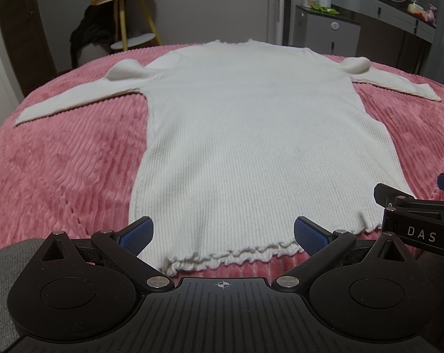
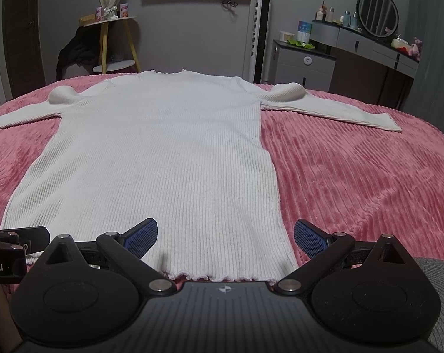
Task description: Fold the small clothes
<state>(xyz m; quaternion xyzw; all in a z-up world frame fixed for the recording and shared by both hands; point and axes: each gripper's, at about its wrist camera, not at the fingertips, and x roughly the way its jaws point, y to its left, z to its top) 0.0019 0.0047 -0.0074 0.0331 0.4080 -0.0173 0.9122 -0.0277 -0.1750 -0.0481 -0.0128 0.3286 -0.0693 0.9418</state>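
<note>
Sweater: white ribbed knit sweater (image 1: 245, 135) lies flat on the pink corduroy bedspread (image 1: 60, 170), collar at the far end, ruffled hem (image 1: 222, 257) nearest the cameras.
Sleeves: both spread out sideways, left sleeve (image 1: 74, 100) and right sleeve (image 2: 333, 111) resting on the bedspread.
Left claw: left claw (image 1: 223, 235) wide open, nothing held, blue pads straddling the hem's left half.
Right claw: right claw (image 2: 225, 236) wide open too, nothing held, poised at the hem's right corner.
Spacing: the two claws sit side by side, close together.
Background: a vanity desk (image 2: 377, 50) with a round mirror (image 2: 377, 13) stands beyond the bed.
</note>
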